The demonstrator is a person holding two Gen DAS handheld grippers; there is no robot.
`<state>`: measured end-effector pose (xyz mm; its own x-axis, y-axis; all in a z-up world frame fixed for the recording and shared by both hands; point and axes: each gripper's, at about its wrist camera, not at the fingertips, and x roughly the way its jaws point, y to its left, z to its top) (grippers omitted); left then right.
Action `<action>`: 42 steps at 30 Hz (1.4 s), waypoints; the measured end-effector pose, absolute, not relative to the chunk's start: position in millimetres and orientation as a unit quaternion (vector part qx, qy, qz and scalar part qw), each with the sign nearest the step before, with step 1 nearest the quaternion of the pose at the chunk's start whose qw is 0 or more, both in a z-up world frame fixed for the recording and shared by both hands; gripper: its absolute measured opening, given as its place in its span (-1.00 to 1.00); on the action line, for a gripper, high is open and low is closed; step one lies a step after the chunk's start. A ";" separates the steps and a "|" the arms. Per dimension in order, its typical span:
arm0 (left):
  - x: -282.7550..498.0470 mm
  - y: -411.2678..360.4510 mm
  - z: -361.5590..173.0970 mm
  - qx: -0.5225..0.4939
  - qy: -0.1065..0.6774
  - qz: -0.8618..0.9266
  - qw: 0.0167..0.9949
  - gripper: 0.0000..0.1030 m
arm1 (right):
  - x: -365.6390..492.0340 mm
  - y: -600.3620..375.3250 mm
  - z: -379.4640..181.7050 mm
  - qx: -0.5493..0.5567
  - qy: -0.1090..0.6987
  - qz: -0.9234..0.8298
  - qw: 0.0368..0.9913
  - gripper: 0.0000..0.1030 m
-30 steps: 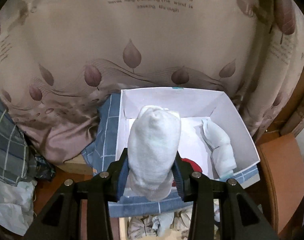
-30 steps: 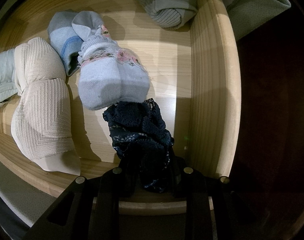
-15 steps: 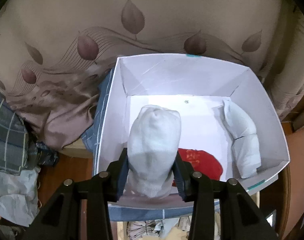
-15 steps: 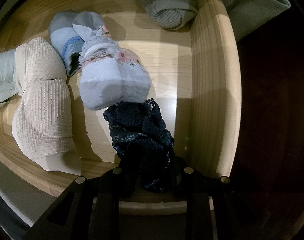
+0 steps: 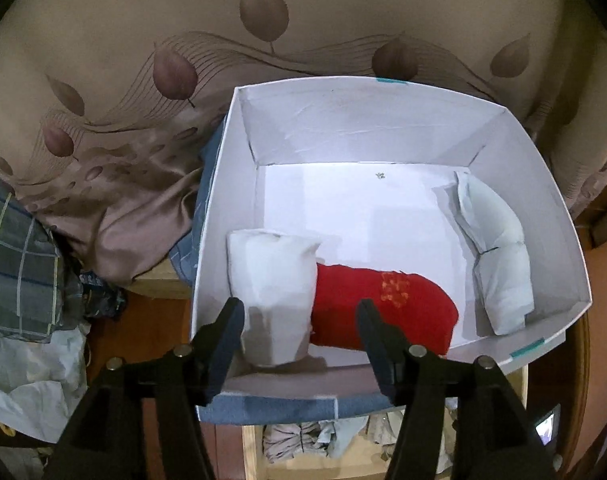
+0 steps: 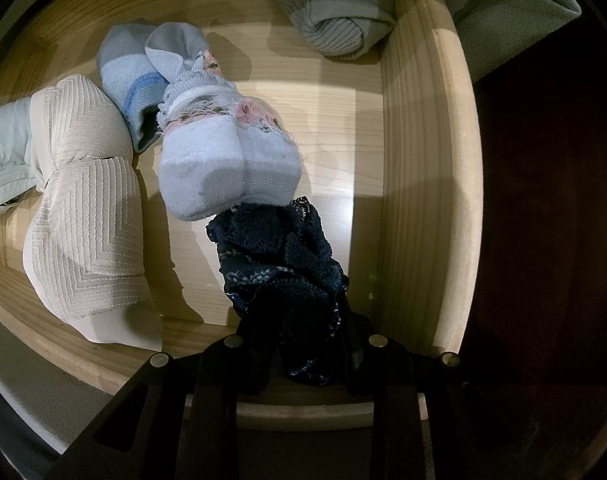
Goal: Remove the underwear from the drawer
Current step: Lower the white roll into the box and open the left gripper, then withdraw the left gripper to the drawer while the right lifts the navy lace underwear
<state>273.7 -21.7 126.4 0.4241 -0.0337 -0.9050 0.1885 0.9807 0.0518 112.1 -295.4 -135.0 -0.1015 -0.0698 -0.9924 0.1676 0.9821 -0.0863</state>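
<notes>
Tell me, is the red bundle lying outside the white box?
No, the red bundle lies inside the white box, beside a white bundle.

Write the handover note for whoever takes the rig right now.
Left claw: jaws opening over the white box; the white roll lies in the box between them, pads clear of it.
Right claw: shut on the navy lace piece, over the wooden drawer.
Done: white roll, red roll and pale roll are in the box.
Left: carry the navy piece to the box; the beige, blue, striped blue and grey pieces remain in the drawer.
</notes>
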 end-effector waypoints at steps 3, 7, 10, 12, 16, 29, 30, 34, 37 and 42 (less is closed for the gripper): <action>264.7 -22.7 133.1 0.069 0.524 -0.070 0.846 0.17 | 113.5 -294.7 -135.9 0.033 0.737 -0.089 0.669 -0.52; 245.7 -19.5 146.0 0.063 0.502 -0.067 0.860 0.17 | 113.8 -294.3 -136.1 0.033 0.736 -0.089 0.670 -0.52; 228.1 -14.3 152.7 0.064 0.493 -0.059 0.865 0.17 | 114.3 -294.6 -137.7 0.034 0.736 -0.090 0.671 -0.54; 214.6 -11.5 153.7 0.063 0.490 -0.064 0.867 0.17 | 114.0 -296.1 -137.3 0.039 0.733 -0.091 0.673 -0.54; 188.2 -7.2 144.0 0.072 0.493 -0.057 0.865 0.17 | 113.0 -301.0 -135.3 0.046 0.730 -0.092 0.676 -0.57; 128.7 2.1 32.9 0.065 0.564 -0.018 0.823 0.17 | 109.4 -320.8 -121.5 0.054 0.710 -0.103 0.695 -0.67; 125.5 3.6 25.1 0.058 0.569 -0.014 0.820 0.17 | 108.7 -322.9 -119.5 0.051 0.706 -0.107 0.698 -0.68; 112.2 5.7 2.3 0.048 0.577 0.001 0.816 0.17 | 107.9 -330.4 -114.6 0.053 0.700 -0.111 0.704 -0.68; 99.8 4.2 -14.6 0.041 0.584 0.003 0.811 0.17 | 105.3 -336.9 -109.9 0.062 0.693 -0.113 0.709 -0.68; 85.9 -4.5 -30.1 0.052 0.585 0.009 0.809 0.17 | 99.8 -352.0 -99.2 0.074 0.675 -0.113 0.725 -0.69</action>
<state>85.9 -4.5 -30.1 0.3157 0.0753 -0.9459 0.0471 0.9944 0.0949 99.8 -352.0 -99.2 0.0620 -0.0637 -0.9960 0.2641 0.9634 -0.0452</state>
